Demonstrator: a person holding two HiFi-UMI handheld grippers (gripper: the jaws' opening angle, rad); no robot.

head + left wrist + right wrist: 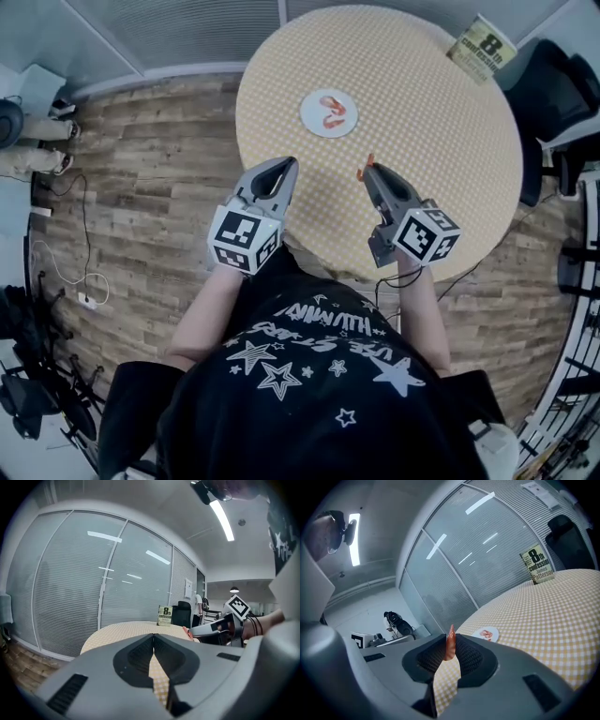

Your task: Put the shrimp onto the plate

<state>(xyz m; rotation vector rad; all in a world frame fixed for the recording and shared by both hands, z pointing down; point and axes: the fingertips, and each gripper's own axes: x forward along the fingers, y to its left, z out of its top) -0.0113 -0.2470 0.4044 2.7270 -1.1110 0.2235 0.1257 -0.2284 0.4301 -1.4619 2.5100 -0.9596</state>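
**A:** Round worktop (pixel 441 159) with a yellow checked cloth, wood floor (pixel 150 178) around it, glass walls with blinds behind. There's a white plate (pixel 309 118) on the far left part, and one orange shrimp on the plate (pixel 333 111).

**B:** And the grippers?

**A:** The right gripper (pixel 450 639) is clamped on a second shrimp (pixel 450 649). In the head view that one's just a tiny orange bit at the tip. The right gripper view shows it properly, standing upright between the pads and poking out above them. It's held over the near side of the worktop, well apart from the plate.

**B:** Left one?

**A:** The left gripper (pixel 153 639) has its jaws pressed together with nothing between them, which its own view shows clearly. The head view puts it over the near left edge. The left gripper view also catches the right gripper off to its side, orange tip and all, but the plate doesn't show there.

**B:** Anything else?

**A:** A book (pixel 539 564) stands at the far edge. The right gripper view lets you read "8th confession" on it. A black chair (pixel 548 84) is just beside that.
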